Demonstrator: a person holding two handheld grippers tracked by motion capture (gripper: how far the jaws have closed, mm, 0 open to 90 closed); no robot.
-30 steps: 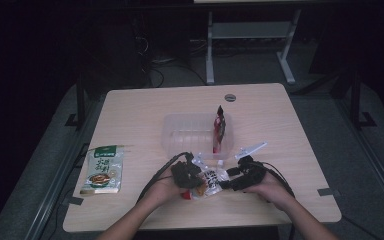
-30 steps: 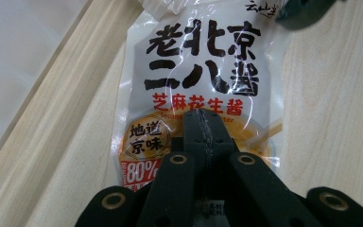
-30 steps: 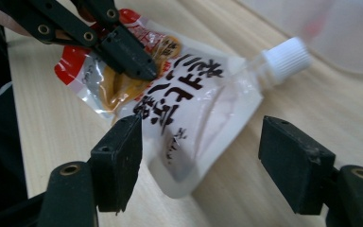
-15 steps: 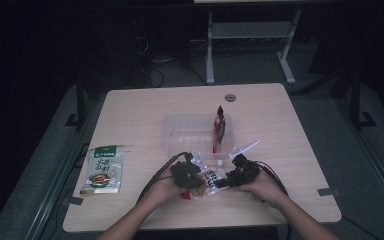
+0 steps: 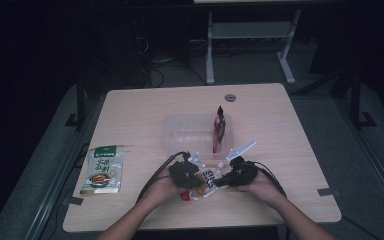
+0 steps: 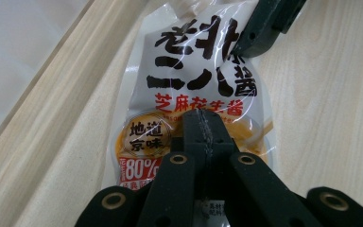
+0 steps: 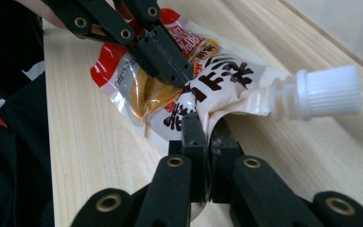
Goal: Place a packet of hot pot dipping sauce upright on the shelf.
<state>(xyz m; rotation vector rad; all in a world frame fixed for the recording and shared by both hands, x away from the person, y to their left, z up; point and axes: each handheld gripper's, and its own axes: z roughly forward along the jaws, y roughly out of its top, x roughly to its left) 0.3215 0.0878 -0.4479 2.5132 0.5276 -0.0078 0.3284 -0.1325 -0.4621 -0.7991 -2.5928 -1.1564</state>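
A white and orange sauce pouch [image 5: 209,179] with a white screw cap [image 7: 328,92] lies near the table's front edge, between my two grippers. My left gripper [image 6: 203,125] is shut on the pouch's orange lower half [image 6: 142,137]. In the high view it sits at the pouch's left [image 5: 196,184]. My right gripper [image 7: 205,127] has just been closing and now pinches the crumpled white part of the pouch [image 7: 222,85] close to the spout. It comes in from the right [image 5: 220,181] in the high view.
A clear plastic container [image 5: 180,135] sits mid-table with a red packet [image 5: 219,131] standing at its right end. A green food packet [image 5: 102,169] lies at the front left. A small round disc [image 5: 230,97] is near the far edge.
The right gripper's jaws have closed onto the pouch's spout end. The left gripper and pouch stayed where they were.
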